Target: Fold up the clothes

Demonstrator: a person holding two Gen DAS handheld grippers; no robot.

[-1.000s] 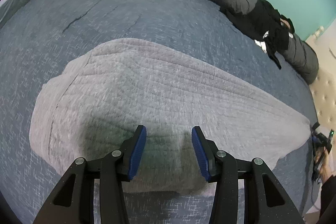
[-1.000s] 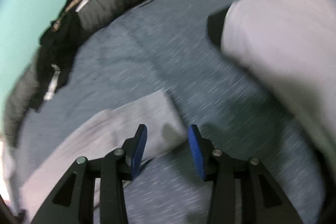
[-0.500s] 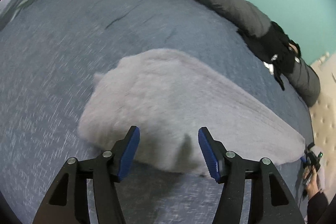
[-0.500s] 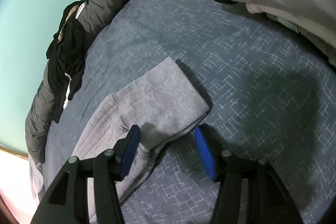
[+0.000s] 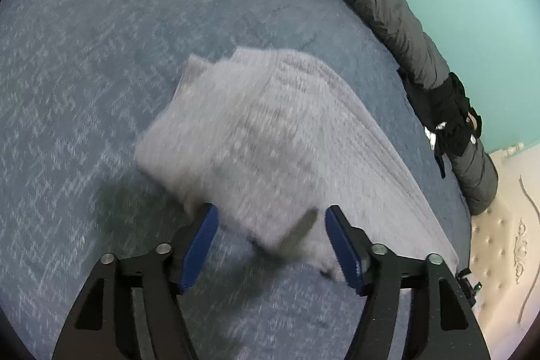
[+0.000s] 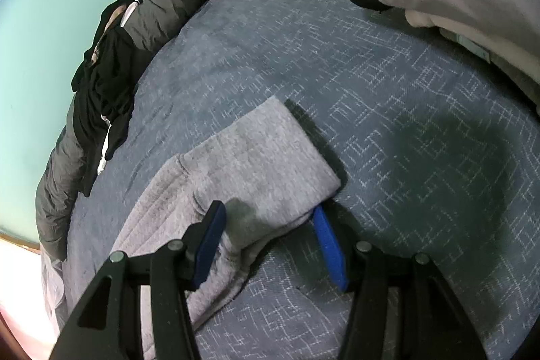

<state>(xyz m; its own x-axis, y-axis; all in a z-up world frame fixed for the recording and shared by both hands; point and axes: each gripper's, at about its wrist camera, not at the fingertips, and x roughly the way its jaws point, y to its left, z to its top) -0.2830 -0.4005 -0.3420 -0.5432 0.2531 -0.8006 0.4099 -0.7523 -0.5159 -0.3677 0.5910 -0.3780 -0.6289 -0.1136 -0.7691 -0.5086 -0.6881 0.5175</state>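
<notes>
Garment (image 5: 270,137), grey, folded, flat on bedspread (image 5: 84,63). Left gripper (image 5: 270,245) spread, just been widening, straddling its near edge. Right gripper (image 6: 266,238) apart, astride its corner, not pinching.

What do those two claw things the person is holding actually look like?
Both look alike. The left gripper and the right gripper each have two matte black, angular finger arms with triangular cut-outs and round silver bolt heads at the joints. Each finger ends in a flat, bright blue pad with a finely ribbed face. No cables, labels or sleeves show in either view.
</notes>
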